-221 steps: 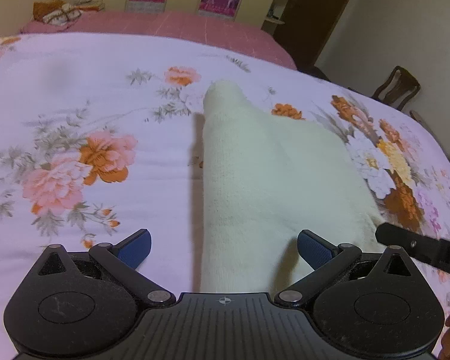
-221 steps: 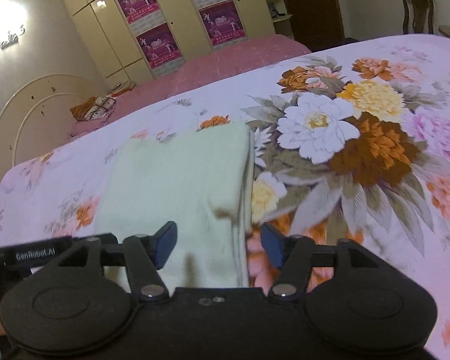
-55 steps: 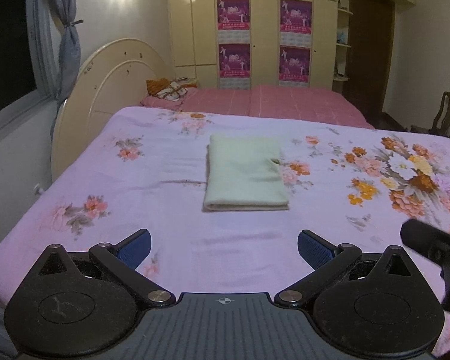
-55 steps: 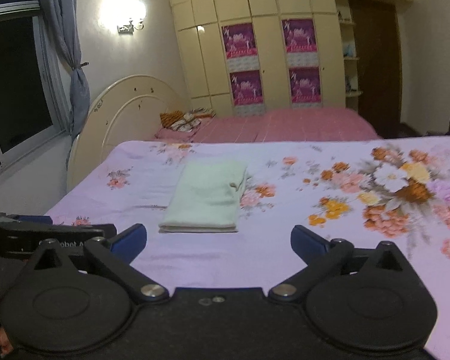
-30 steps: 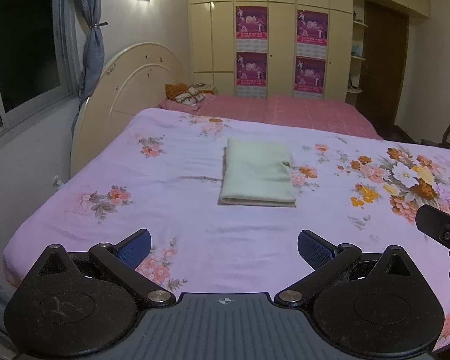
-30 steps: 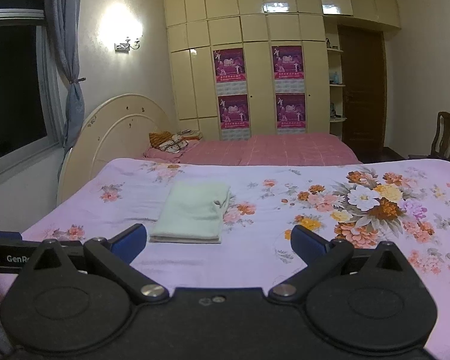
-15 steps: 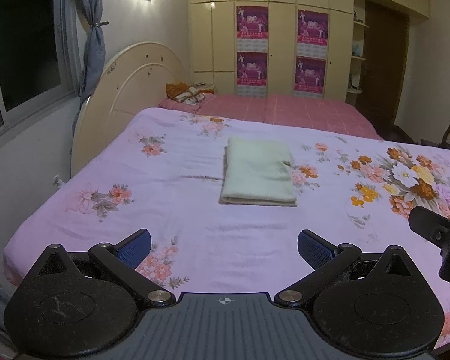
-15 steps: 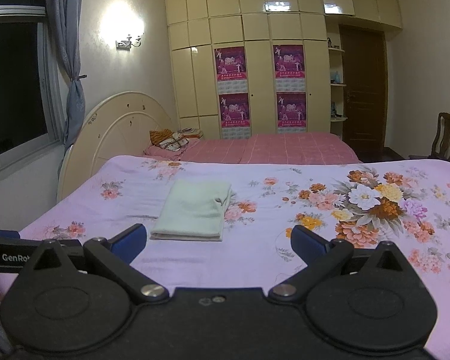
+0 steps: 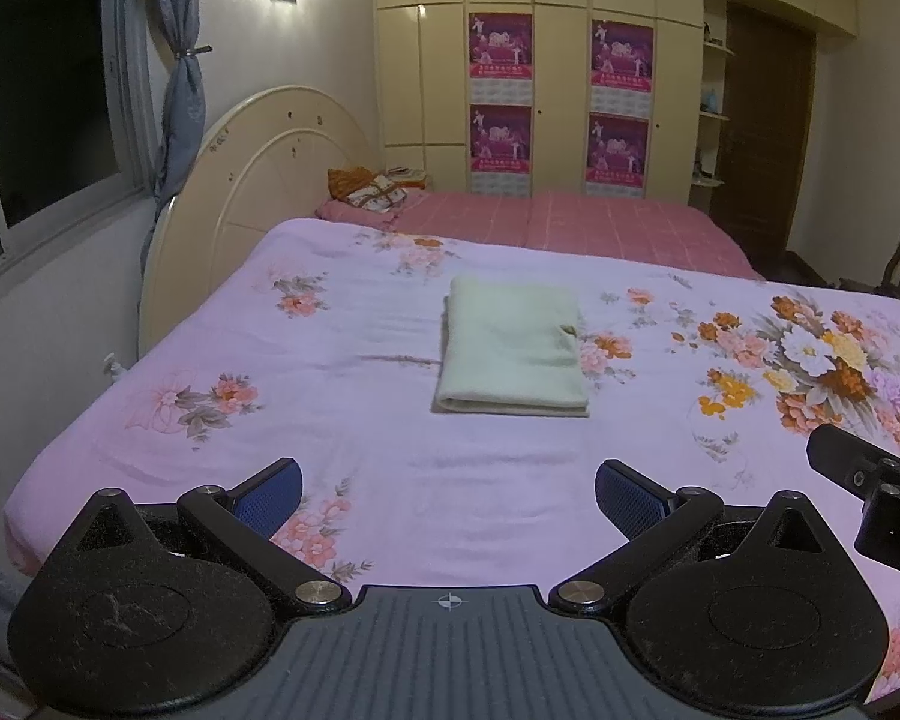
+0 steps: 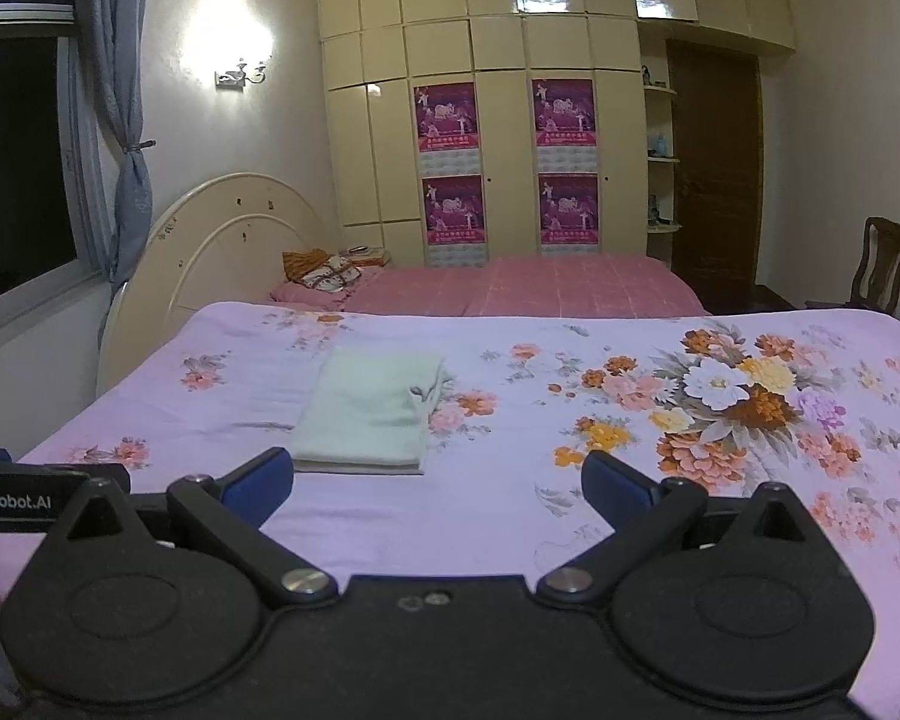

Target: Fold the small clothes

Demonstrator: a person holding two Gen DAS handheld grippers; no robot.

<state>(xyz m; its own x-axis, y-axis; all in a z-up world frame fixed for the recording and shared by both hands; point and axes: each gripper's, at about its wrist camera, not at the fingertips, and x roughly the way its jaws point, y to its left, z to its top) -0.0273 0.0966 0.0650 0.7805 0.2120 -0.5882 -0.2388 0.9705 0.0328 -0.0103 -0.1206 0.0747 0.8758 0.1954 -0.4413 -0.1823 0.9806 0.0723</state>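
Note:
A pale cream garment (image 9: 513,348) lies folded into a flat rectangle on the pink floral bedspread (image 9: 342,420); the right wrist view shows the same garment (image 10: 372,405) left of centre. My left gripper (image 9: 448,495) is open, well back from the garment over the bed's near part, with nothing between its blue pads. My right gripper (image 10: 438,489) is open too, equally far back and empty. The right gripper's body (image 9: 870,480) shows at the right edge of the left wrist view.
A cream headboard (image 9: 258,180) stands at the bed's left. Behind is a second bed with a pink cover (image 9: 558,225) and a bundle of cloth (image 9: 372,189). Wardrobes with posters (image 10: 510,168), a dark door (image 10: 714,180) and a wooden chair (image 10: 882,264) line the far side.
Both grippers have drawn far back from the folded garment, which they were close over earlier. In the last half second the views have barely shifted; the garment lies unmoved.

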